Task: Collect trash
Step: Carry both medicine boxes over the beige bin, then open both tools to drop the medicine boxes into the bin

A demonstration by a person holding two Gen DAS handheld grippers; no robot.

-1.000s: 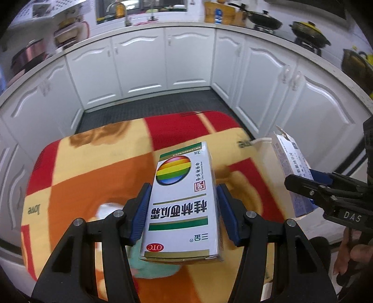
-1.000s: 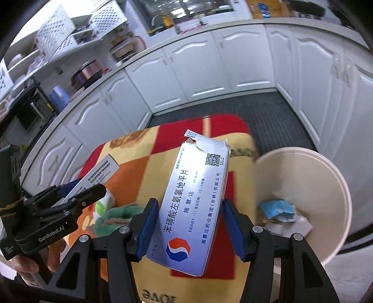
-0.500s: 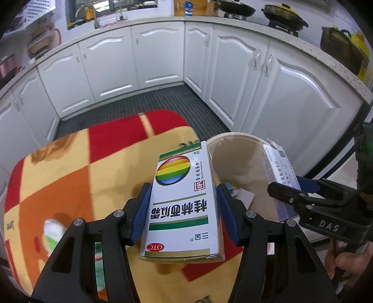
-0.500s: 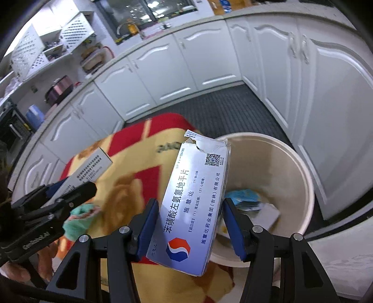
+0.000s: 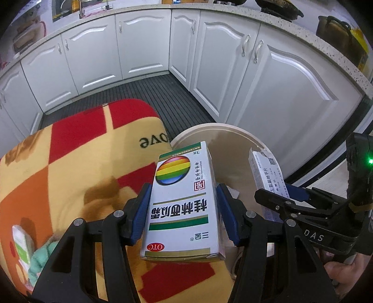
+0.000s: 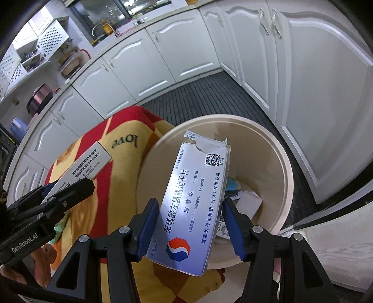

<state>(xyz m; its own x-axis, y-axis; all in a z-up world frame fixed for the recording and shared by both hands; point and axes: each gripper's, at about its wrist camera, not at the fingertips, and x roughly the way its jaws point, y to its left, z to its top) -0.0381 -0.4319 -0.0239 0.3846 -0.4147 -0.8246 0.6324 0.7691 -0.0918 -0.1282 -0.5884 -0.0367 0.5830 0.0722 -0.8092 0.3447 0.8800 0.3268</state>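
Bin [image 6: 285,177] floor is mostly hidden behind the torn blue-white box [image 6: 195,200]; only scraps of paper [image 6: 249,200] beside that box show, too small to identify. In the left wrist view the rainbow-logo box [image 5: 184,205] covers the bin's [image 5: 235,139] near rim. Small green-white pack [image 5: 22,244] left of that bin is cut by the frame edge, print unreadable. Countertop pots [image 5: 277,7] are cropped.

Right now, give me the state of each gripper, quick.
Left gripper: shut on the rainbow-logo medicine box.
Right gripper: shut on the torn blue-and-white medicine box, over the trash bin.
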